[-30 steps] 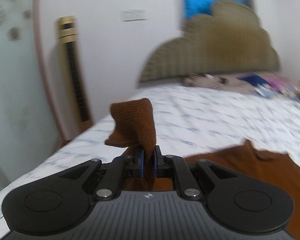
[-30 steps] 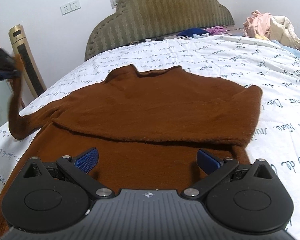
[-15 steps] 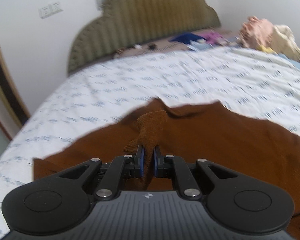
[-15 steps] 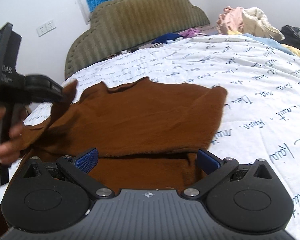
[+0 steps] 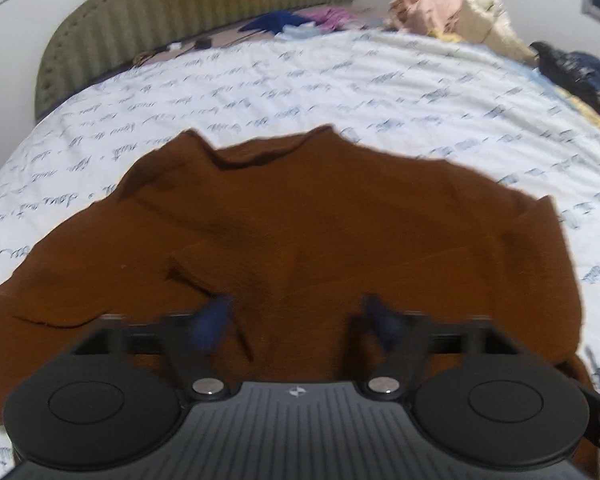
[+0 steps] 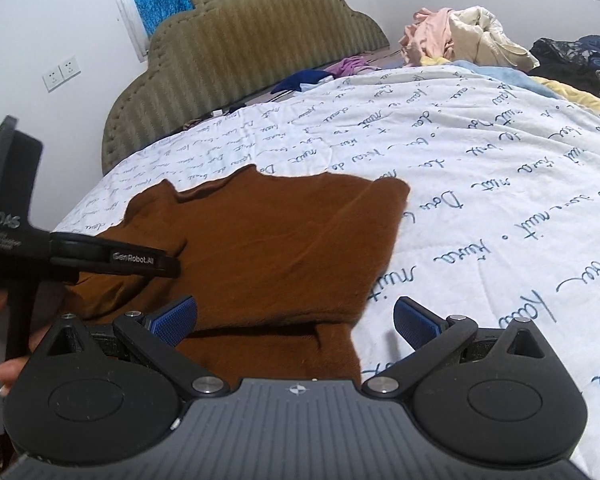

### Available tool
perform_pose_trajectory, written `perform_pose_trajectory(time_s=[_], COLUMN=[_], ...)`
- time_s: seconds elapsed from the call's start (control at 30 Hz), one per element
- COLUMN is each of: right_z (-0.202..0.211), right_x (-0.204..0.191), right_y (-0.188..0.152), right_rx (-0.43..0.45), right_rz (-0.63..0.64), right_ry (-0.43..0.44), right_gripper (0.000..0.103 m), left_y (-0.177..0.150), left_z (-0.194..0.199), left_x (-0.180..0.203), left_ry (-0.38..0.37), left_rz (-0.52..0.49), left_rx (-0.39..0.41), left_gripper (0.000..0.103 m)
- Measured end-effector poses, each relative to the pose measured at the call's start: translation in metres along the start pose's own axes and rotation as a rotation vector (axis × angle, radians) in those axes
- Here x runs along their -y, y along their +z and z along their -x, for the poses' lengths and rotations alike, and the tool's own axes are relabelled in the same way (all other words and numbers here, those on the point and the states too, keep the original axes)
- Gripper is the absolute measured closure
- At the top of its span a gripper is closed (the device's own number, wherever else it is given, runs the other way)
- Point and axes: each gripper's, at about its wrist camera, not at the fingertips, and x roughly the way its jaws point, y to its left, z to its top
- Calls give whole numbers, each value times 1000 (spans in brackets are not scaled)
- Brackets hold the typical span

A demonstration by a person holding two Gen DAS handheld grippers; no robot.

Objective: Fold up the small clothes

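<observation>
Here a brown knit sweater [image 5: 320, 232] is seen spread flat on the bed's white quilt with blue script print [image 5: 380, 80], both sleeves folded in across the body. The left gripper [image 5: 296, 316] is held over its lower middle, fingers just opened wide, nothing between them. The right gripper [image 6: 296, 318] is held at the sweater's 4 o'clock edge, fingers wide and empty.

Left gripper [image 5: 296, 316] just sprang open — right gripper [image 6: 296, 320] gapes, empty.
</observation>
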Motion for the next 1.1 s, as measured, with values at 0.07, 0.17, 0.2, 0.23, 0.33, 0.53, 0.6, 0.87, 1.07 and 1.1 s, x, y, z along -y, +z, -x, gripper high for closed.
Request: perform_pose_trajectory(time_s=[0.07,0.17,0.2,0.23,0.33,0.53,0.6,0.87,1.07,1.1], right_z=[1,1,1,1,-1,-24,-38,-102,-155,-161], right_x=[2,5,5,5,-2,-42,-63,-153,-186,-187], right_y=[2,6,8,11,19,34,35,33,25,24], right_rx=[9,15,16,18,24,-9,-26,-56,-69,-77], right_rz=[-6,-15,-18,-20,1,121,195,447,621,635], right_ry=[-5,-15,-13,-7,15,116,119,63,-124,-137], right_gripper=[0,0,0,0,0,0,0,0,0,1], left_y=[0,3,5,7,10,-3,-10,-32,-46,-48], left_z=[4,17,24,30,46,56,57,25,7,8], left_x=[5,1,-5,-12,-38,-88,-99,-111,-106,-104], left_ry=[11,5,-5,-15,-1,150,210,430,473,473], left_rz=[-23,8,33,62,149,264,292,240,193,187], left_rx=[24,64,82,99,127,134,135,39,11,17], left_gripper=[18,18,18,18,18,18,18,18,19,19])
